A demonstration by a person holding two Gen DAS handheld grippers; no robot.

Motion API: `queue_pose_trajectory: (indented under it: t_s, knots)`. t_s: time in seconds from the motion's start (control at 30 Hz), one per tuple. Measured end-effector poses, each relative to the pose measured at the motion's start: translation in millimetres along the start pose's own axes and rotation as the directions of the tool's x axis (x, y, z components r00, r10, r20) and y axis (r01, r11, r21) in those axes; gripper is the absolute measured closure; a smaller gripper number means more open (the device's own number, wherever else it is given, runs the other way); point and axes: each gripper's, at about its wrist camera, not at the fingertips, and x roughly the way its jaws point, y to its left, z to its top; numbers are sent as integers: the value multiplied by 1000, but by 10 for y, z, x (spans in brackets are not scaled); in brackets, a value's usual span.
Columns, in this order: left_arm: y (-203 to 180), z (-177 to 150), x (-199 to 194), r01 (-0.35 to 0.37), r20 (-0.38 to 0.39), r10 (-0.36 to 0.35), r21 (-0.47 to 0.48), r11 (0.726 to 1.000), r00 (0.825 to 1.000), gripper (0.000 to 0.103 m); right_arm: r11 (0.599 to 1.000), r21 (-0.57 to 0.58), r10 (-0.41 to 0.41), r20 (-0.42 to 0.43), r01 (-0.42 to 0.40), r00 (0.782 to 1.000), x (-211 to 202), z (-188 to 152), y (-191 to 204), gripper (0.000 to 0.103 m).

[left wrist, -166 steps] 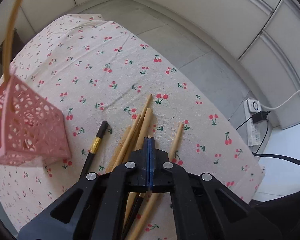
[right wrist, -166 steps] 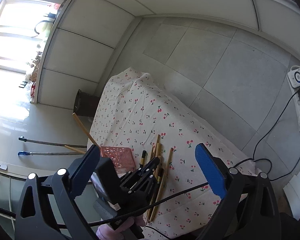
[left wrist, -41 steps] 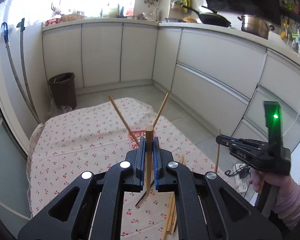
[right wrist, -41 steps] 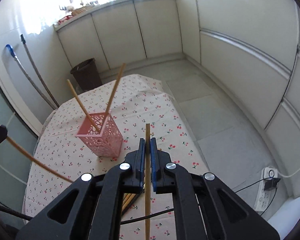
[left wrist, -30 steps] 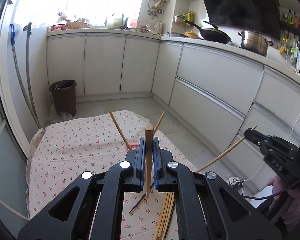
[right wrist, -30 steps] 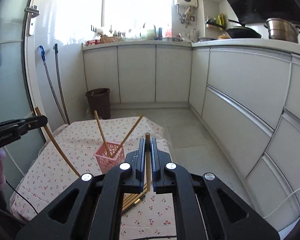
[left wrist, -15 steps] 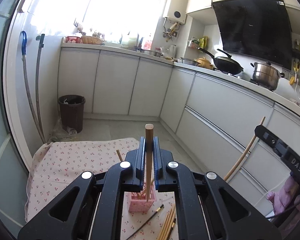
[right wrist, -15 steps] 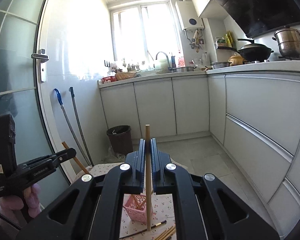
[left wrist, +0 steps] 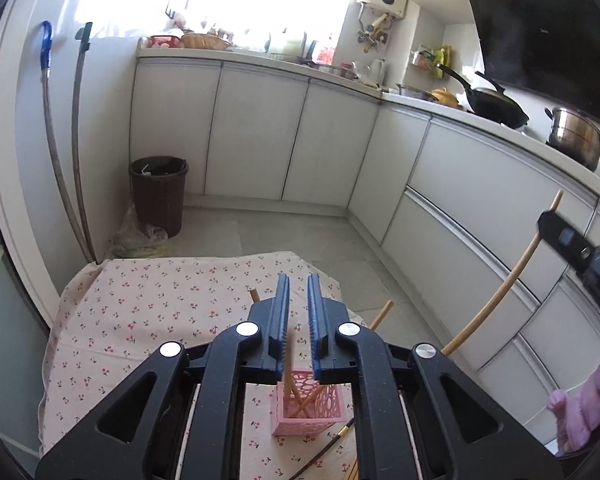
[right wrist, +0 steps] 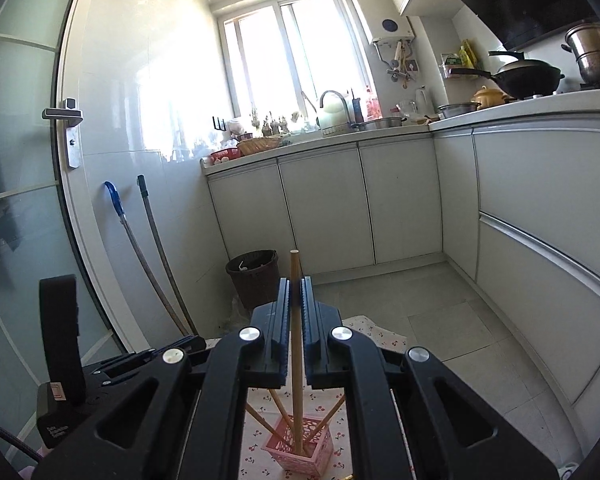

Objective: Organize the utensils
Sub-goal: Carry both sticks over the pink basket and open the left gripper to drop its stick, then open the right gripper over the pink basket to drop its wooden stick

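1. Your right gripper (right wrist: pixel 295 312) is clamped on a wooden chopstick (right wrist: pixel 295 344) held upright, long axis running straight down between the jaws, lower end already inside the pink holder (right wrist: pixel 298 446)
2. The holder sits directly below and just ahead of that gripper on the cherry-print cloth (left wrist: pixel 148 312); three other sticks already lean in it, so lower straight down along the stick's own axis
3. Your left gripper (left wrist: pixel 298 320) is opening; its pads stand a narrow gap apart, and a stick shows in that gap near the left pad, whether touching I cannot tell
4. In the left view the holder (left wrist: pixel 308 408) is below those jaws too, so both hands crowd one spot; your right is the one placed to drop
5. More loose chopsticks (left wrist: pixel 328 450) lie on the cloth just in front of the holder; open floor lies beyond the far edge of the table
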Motion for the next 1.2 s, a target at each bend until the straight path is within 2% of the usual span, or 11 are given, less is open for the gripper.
queue_pose_trajectory:
  t_s: [0.2, 0.53, 0.67, 0.9, 1.03, 1.2]
  knots:
    - [69, 129, -222, -3, 67, 6, -53, 999, 998, 72, 1000, 23, -14, -26, 15, 1000, 169, -90, -83, 98]
    - [34, 109, -136, -2, 34, 4, -47, 999, 999, 70, 998, 50, -32, -62, 35, 998, 540, -317, -102, 97]
    - [27, 69, -125, -40, 37, 41, -27, 999, 998, 70, 999, 43, -27, -105, 32, 994, 663, -476, -68, 88]
    - [-72, 7, -247, -33, 49, 33, 9, 999, 998, 65, 998, 2, -58, -125, 59, 990, 498, -491, -19, 86]
    - [-154, -94, -290, -38, 32, 36, 38, 999, 999, 61, 998, -6, -70, -140, 69, 988, 378, -531, -20, 75]
    - [-206, -286, -358, -48, -6, 48, 55, 997, 999, 49, 995, -12, -101, -163, 100, 982, 190, -659, -70, 59]
